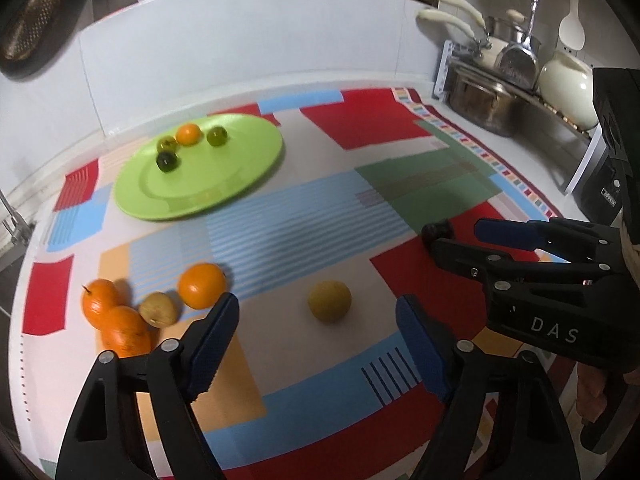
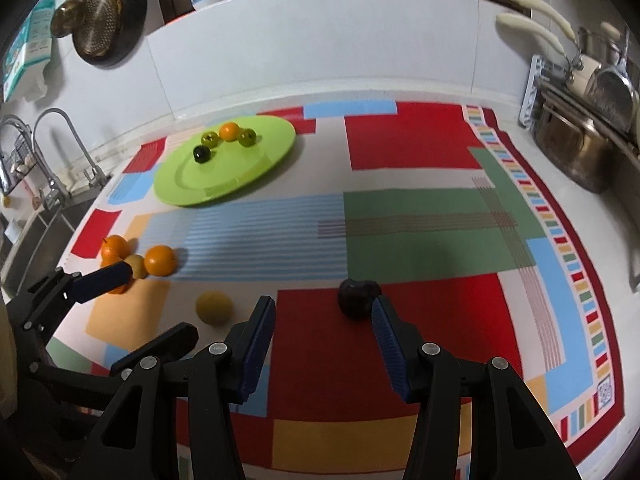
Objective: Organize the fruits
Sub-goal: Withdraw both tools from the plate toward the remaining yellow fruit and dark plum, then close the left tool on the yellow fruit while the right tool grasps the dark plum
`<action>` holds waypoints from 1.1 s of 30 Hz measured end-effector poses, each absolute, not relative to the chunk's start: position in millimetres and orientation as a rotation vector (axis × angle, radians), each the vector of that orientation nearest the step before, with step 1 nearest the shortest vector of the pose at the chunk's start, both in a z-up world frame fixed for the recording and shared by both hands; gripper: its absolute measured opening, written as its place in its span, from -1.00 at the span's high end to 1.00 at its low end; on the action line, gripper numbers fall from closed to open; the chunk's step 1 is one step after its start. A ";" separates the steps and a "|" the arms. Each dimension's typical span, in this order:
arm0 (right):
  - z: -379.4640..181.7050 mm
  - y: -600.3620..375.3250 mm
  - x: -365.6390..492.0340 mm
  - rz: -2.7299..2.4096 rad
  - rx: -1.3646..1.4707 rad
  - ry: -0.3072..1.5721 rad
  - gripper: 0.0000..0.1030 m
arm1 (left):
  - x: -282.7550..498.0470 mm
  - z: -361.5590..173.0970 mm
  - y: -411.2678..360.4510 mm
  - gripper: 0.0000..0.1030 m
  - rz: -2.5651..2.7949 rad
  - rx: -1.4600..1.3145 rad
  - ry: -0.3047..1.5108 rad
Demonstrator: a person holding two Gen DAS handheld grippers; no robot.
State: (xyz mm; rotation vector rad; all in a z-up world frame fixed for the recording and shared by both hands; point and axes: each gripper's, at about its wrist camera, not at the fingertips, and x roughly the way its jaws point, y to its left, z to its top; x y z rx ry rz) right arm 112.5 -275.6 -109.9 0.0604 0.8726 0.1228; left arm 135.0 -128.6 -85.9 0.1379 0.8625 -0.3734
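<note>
The left tongs (image 1: 318, 344) gape wide with nothing between the fingers, hovering near a yellow fruit (image 1: 329, 302) on the patterned cloth (image 1: 384, 128) covering the desk. To its left huddle 3 oranges (image 1: 201, 285) and a brownish fruit (image 1: 158, 309). The right tongs (image 2: 323, 340) are likewise spread wide and empty, their right fingertip just beside a dark plum (image 2: 357, 297). On the far left, the green plate (image 1: 240, 172) carries 4 small fruits: 1 orange, 3 green.
</note>
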 end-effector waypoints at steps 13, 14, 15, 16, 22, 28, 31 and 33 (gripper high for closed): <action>-139.8 -284.8 132.3 0.106 0.051 0.923 0.00 | 152.3 -109.8 -137.2 0.01 -0.398 0.104 0.918; -141.3 -285.5 134.2 0.103 0.051 0.927 0.01 | 153.8 -110.6 -138.0 0.06 -0.401 0.103 0.921; -142.4 -286.2 135.8 0.103 0.055 0.928 0.01 | 155.1 -111.3 -138.9 0.08 -0.402 0.103 0.925; -143.4 -287.2 137.5 0.103 0.059 0.929 0.01 | 156.4 -112.0 -139.4 0.15 -0.406 0.101 0.928; -145.3 -288.7 144.3 0.098 0.045 0.921 0.17 | 158.9 -114.1 -141.9 0.43 -0.416 0.107 0.936; -144.2 -286.8 143.6 0.111 0.030 0.915 0.38 | 158.0 -109.9 -140.2 0.46 -0.427 0.099 0.926; -141.2 -284.9 138.8 0.120 0.034 0.908 0.38 | 155.9 -104.1 -139.8 0.46 -0.434 0.105 0.909; -138.4 -283.7 135.4 0.123 0.041 0.903 0.38 | 154.5 -100.3 -139.0 0.46 -0.438 0.106 0.900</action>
